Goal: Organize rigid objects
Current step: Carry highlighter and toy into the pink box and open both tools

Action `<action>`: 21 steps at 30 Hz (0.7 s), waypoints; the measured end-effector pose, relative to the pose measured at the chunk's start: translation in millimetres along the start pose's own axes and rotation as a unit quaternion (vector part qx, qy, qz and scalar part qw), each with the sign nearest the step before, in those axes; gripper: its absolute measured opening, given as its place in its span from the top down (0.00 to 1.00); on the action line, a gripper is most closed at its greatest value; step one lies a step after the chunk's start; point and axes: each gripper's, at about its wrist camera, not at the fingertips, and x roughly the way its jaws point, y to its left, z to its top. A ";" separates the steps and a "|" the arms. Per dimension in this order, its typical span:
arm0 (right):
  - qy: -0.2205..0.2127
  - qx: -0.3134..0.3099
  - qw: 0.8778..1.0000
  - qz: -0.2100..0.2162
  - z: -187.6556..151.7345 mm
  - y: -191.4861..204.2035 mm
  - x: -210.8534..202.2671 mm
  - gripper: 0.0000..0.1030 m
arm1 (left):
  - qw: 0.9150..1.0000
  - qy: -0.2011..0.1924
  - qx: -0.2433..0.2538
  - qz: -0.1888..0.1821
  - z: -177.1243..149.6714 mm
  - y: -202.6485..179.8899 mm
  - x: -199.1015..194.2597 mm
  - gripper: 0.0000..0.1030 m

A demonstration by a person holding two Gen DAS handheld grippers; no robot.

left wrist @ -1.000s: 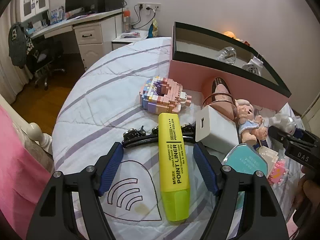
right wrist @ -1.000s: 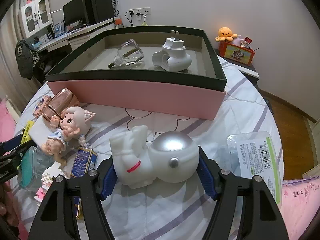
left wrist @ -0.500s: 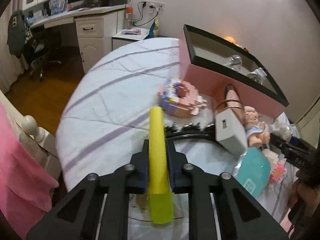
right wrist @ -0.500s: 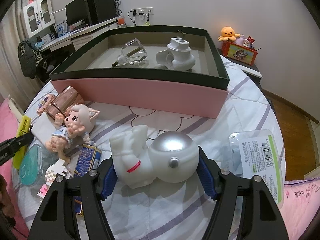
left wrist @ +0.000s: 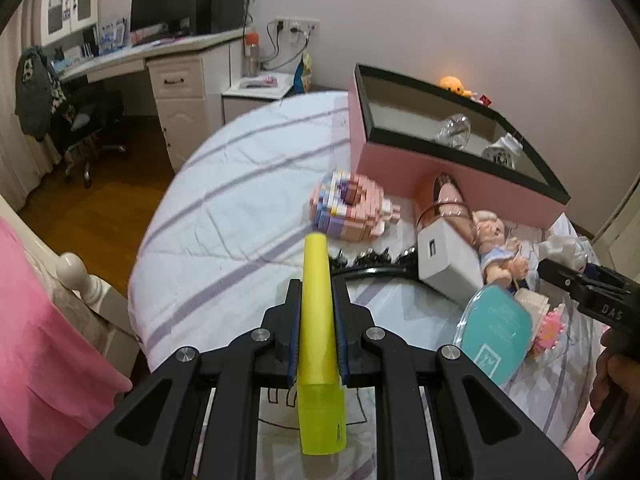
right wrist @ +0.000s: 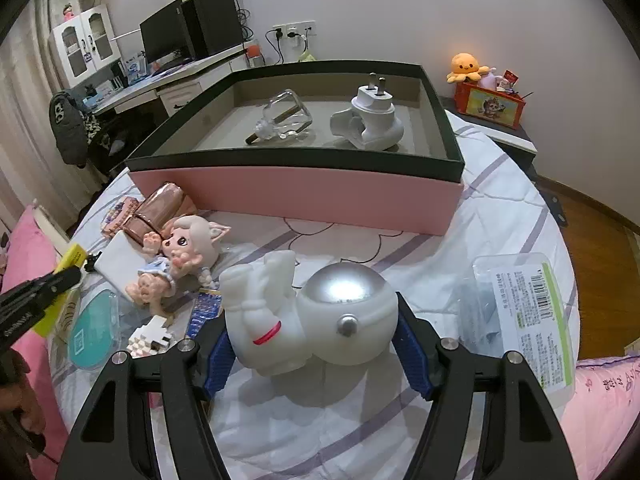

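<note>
My left gripper (left wrist: 317, 300) is shut on a yellow highlighter (left wrist: 318, 344) and holds it lifted above the bed. My right gripper (right wrist: 310, 344) has its blue pads on both sides of a white astronaut figure with a silver helmet (right wrist: 316, 316) that rests on the quilt. A pink box with a black rim (right wrist: 296, 196) stands beyond; it also shows in the left wrist view (left wrist: 460, 172). A glass bottle (right wrist: 284, 120) and a white plug adapter (right wrist: 372, 120) lie in the box.
On the quilt lie a pink block model (left wrist: 348, 208), a white charger (left wrist: 448, 260), a doll (right wrist: 180, 256), a rose-gold case (right wrist: 156, 208), a black hairband (left wrist: 376, 266), a teal case (left wrist: 496, 332) and a clear labelled packet (right wrist: 524, 312). A desk (left wrist: 160, 64) stands far left.
My left gripper closed on the highlighter and lifted it off the quilt. My right gripper stayed around the astronaut figure.
</note>
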 end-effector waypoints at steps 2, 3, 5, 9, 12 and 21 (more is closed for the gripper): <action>0.003 -0.001 1.000 0.000 -1.0 1.6 1.5 0.32 | 1.000 0.008 -0.002 0.005 -0.9 1.0 6.9 0.86; 0.006 -0.001 1.000 0.001 -2.0 2.0 2.8 0.32 | 1.000 0.009 -0.006 0.009 -2.0 1.6 8.8 0.86; 0.009 -0.002 1.000 0.000 -2.7 1.7 4.9 0.32 | 1.000 0.004 -0.010 0.004 -2.7 2.0 7.7 0.86; 0.009 -0.001 1.000 0.000 -1.9 2.2 4.4 0.32 | 1.000 -0.024 0.009 0.003 -1.0 -2.9 -4.1 0.87; 0.008 -0.001 1.000 0.000 -1.8 1.9 3.2 0.32 | 1.000 -0.028 0.006 0.003 1.8 -2.3 -6.2 0.87; -0.012 -0.003 1.000 0.008 9.5 2.7 -15.0 0.32 | 0.998 -0.063 0.025 0.007 22.2 -10.0 -30.6 0.87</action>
